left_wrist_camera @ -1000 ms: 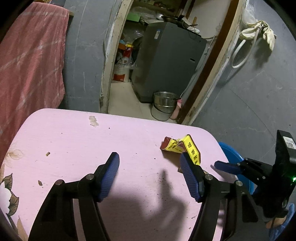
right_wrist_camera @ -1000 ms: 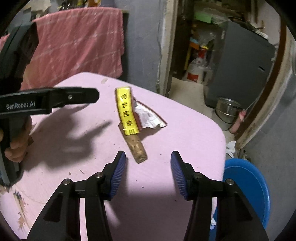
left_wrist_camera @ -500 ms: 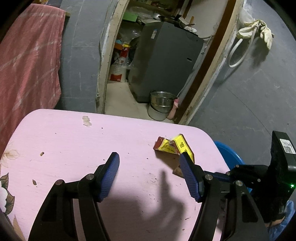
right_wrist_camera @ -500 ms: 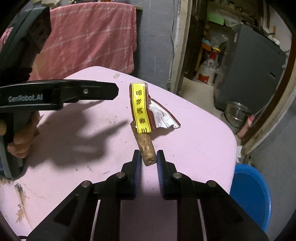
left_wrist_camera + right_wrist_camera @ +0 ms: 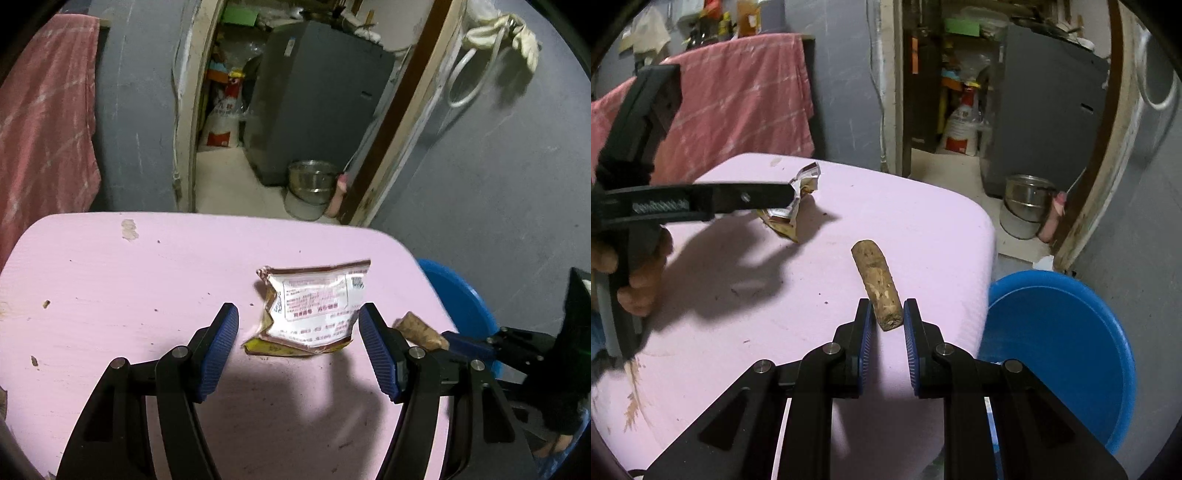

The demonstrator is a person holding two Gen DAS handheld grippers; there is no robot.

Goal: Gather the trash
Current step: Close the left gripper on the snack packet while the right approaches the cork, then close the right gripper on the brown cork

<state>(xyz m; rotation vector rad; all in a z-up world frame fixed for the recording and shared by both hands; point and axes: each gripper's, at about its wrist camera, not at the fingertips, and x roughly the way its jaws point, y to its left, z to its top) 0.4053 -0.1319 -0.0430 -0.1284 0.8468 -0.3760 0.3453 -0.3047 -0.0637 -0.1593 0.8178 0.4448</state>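
Note:
A crumpled food wrapper with a white label lies on the pink table, just ahead of my open left gripper; it also shows in the right wrist view. A brown corn cob piece is clamped at its near end by my right gripper, which holds it near the table's right edge. The cob also shows in the left wrist view, right of my left gripper. A blue bin stands on the floor to the right of the table.
A pink cloth hangs behind the table on the left. A doorway beyond shows a grey appliance, a metal pot and a white sack. The grey wall is at right.
My right gripper closed on the cob and pulled it clear of the wrapper toward the table's right edge. The wrapper flipped label side up. My left gripper moved in behind it, still open.

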